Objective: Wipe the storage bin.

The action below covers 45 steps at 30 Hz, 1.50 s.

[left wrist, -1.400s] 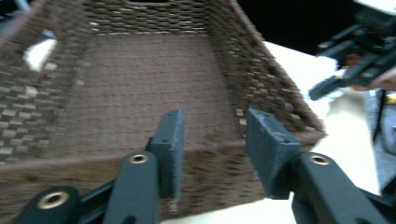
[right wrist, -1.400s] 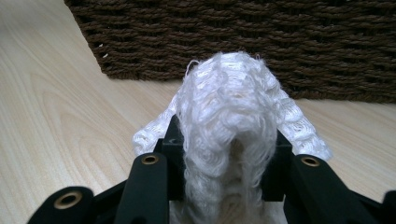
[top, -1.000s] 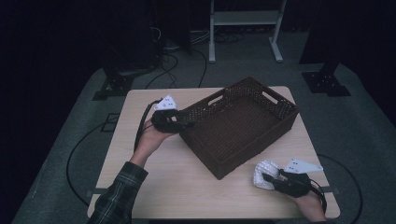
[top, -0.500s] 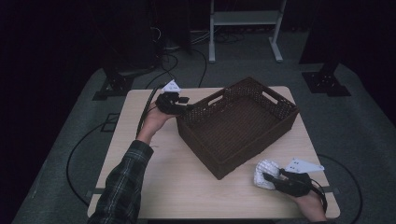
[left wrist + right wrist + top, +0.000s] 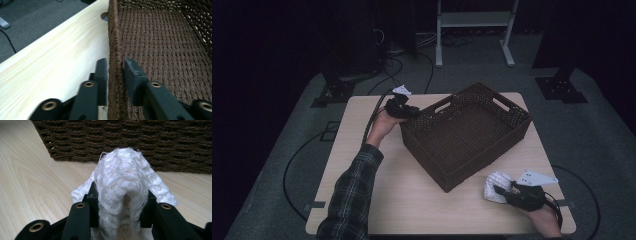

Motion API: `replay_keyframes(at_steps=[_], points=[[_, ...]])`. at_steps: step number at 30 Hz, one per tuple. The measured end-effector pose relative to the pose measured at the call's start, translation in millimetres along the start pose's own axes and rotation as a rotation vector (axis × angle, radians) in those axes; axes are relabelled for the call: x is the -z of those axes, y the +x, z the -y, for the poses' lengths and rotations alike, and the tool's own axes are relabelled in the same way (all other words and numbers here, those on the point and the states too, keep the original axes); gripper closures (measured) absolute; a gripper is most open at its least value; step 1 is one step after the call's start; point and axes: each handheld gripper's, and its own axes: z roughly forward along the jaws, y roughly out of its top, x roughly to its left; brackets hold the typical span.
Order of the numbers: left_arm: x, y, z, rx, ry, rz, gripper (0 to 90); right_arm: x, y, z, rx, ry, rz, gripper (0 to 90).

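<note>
A dark woven basket sits at an angle in the middle of a pale wooden table, leaving bare tabletop along the near edge and down the left side. At the basket's far-left corner the left gripper straddles the rim, one jaw outside and one inside, and its jaws have just been closing onto the wall. Near the table's front-right corner, just beside the basket's near wall, the right gripper pinches a bunched white cloth; the basket floor I can see is bare.
</note>
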Motion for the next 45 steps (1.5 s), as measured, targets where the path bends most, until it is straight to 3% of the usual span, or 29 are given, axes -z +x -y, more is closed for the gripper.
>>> replay_keyframes(at_steps=[2,6,13,32,36,38,41,45], points=[[-1.4,-2.8,-2.4,-0.007,0.019,0.001,81.5,0.0,-0.1,0.0,-0.001,-0.001,0.000,62.3],[1.4,-1.5,0.0,0.027,0.019,0.018,82.7,0.4,0.1,0.3,0.001,-0.001,0.000,62.4],[12.8,-4.6,5.8,0.028,0.042,0.007,82.7,1.2,0.3,0.3,-0.002,-0.002,0.001,62.3],[71.1,-10.1,51.5,0.099,0.043,-0.073,82.3,-0.1,2.5,-1.2,0.005,-0.005,-0.001,62.3],[75.5,-12.1,53.6,0.098,0.014,-0.067,80.7,-0.6,2.9,-1.7,0.008,-0.004,-0.001,62.4],[88.8,-12.6,54.6,0.105,-0.035,-0.056,78.0,-0.3,2.7,-1.6,0.006,-0.006,0.000,62.4],[100.7,-13.7,55.2,0.100,-0.052,-0.063,82.3,-0.6,2.3,-1.4,0.005,-0.006,0.000,62.4],[122.6,-14.9,67.3,0.089,-0.058,-0.115,87.5,-0.1,3.5,-1.7,0.007,-0.007,-0.002,62.3]])
